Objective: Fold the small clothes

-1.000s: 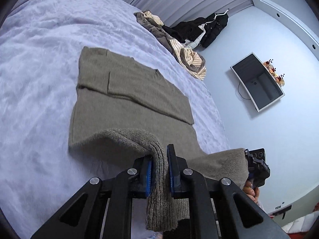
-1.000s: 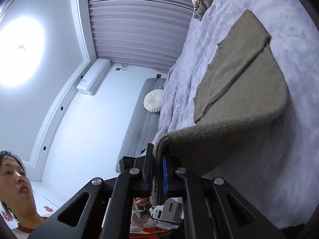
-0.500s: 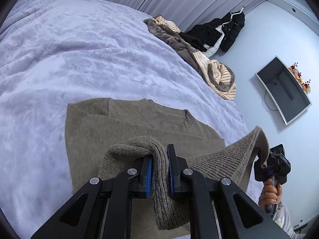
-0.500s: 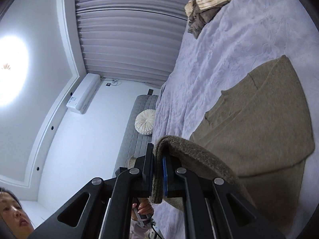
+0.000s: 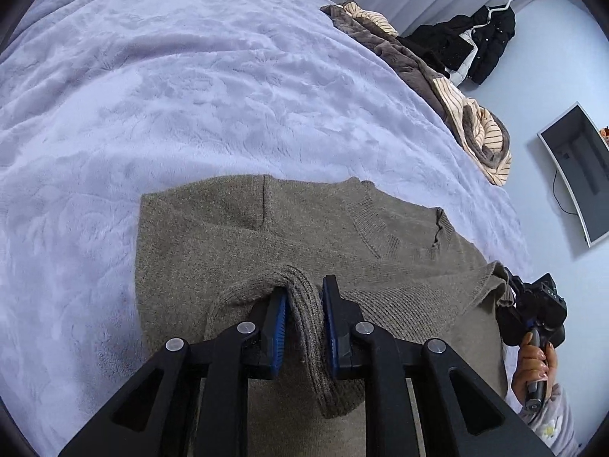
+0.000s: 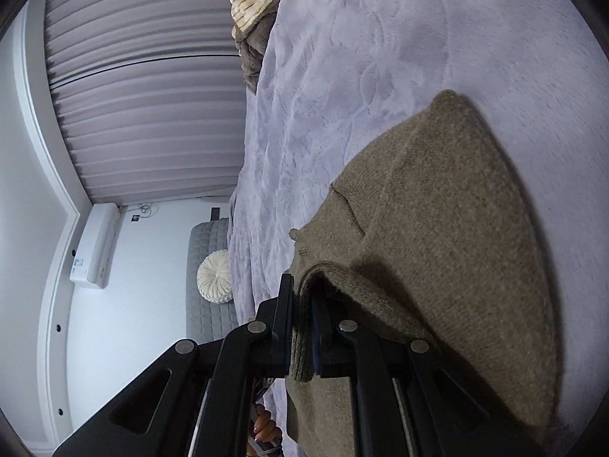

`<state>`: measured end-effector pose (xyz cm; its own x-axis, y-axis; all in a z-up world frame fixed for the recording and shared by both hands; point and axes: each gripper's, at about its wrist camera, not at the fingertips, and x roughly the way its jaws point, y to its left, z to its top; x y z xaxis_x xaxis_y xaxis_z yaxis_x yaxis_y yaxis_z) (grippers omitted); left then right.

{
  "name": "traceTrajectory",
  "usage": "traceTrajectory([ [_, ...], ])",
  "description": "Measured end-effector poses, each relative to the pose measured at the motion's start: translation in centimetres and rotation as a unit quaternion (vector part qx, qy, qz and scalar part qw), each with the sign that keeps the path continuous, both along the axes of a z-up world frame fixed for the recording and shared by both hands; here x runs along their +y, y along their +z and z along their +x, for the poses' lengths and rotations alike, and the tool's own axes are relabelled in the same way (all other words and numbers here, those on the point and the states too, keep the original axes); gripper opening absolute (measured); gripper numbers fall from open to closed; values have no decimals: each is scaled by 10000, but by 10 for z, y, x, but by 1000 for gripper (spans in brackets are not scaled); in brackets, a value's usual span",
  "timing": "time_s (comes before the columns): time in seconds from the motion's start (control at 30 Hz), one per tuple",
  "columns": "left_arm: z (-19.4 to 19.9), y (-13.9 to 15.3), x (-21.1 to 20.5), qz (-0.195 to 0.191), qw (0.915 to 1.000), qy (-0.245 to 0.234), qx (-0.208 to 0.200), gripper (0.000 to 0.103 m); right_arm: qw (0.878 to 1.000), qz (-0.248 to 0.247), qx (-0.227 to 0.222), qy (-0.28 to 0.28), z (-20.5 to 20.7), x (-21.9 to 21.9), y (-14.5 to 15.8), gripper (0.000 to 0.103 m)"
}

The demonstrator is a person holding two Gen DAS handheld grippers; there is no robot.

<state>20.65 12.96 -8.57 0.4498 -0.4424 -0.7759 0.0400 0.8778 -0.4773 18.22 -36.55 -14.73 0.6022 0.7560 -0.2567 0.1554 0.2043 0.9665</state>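
An olive-brown knit sweater (image 5: 289, 228) lies on the lavender bed cover (image 5: 171, 87), its sleeves folded in over the body. My left gripper (image 5: 303, 304) is shut on the sweater's ribbed hem and holds that corner over the upper part of the sweater. My right gripper (image 6: 302, 304) is shut on the other hem corner; it also shows in the left wrist view (image 5: 533, 304) at the right. In the right wrist view the sweater (image 6: 449, 236) is doubled over itself on the bed cover (image 6: 380, 57).
A pile of brown and striped clothes (image 5: 456, 106) lies at the bed's far edge, also in the right wrist view (image 6: 255, 11). A black coat (image 5: 468, 45) hangs beyond it. A wall screen (image 5: 578, 167) is at right. A grey headboard with a white round cushion (image 6: 215, 274).
Both grippers have carried the hem forward over the sweater towards its neckline and lower down. The sweater now lies folded in half.
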Motion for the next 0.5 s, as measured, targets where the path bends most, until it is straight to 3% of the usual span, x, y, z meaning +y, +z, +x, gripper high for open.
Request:
traceTrajectory([
  [0.03,-4,8,2,44,9999,16,-97,44,10000,35,-16,-3,-3,-2,4,13],
  [0.07,-9,18,4,119,9995,102,-270,71,10000,6,-61,-7,-4,-2,9,16],
  [0.13,-25,43,12,417,9938,409,-941,85,9996,-203,-208,-19,-9,1,23,32],
  [0.17,-28,50,15,432,9921,399,-1105,85,9990,-313,-319,-20,-13,1,32,48],
  [0.27,-32,60,21,494,9922,356,-1089,85,9959,-683,-598,-8,-25,-1,57,52],
  [0.33,-33,56,15,558,9932,129,-1011,85,9908,-1064,-819,137,-30,5,72,47],
  [0.4,-32,47,1,588,9937,-83,-949,85,9834,-1508,-879,488,-28,20,82,29],
  [0.5,-25,27,-26,486,9957,-292,-727,85,9647,-2384,-623,934,-18,48,76,29],
])
